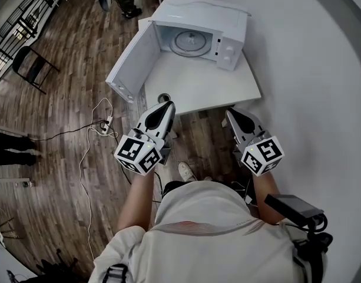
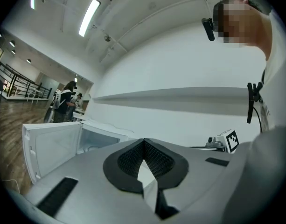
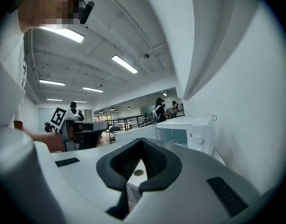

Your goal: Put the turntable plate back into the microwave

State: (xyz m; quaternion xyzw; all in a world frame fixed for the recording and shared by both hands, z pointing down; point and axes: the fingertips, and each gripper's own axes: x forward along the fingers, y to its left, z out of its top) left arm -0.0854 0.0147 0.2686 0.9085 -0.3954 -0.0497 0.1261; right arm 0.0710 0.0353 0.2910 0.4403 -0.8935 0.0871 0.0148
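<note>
The white microwave [image 1: 195,31] stands at the back of a white table [image 1: 198,87], its door [image 1: 130,63] swung wide to the left. The round glass turntable plate [image 1: 191,42] lies flat inside the cavity. My left gripper [image 1: 167,107] hangs at the table's near edge, shut and empty. My right gripper [image 1: 230,114] is also shut and empty, just off the near right edge. The left gripper view looks over shut jaws [image 2: 143,141] at the open microwave [image 2: 63,141]. In the right gripper view the microwave [image 3: 184,134] stands beyond the shut jaws [image 3: 142,141].
A small round grommet [image 1: 164,98] sits in the table near its front edge. A white wall [image 1: 310,69] runs close along the right. Cables [image 1: 98,125] trail over the wooden floor at left, with a chair [image 1: 30,63] further off. People stand in the background [image 2: 68,99].
</note>
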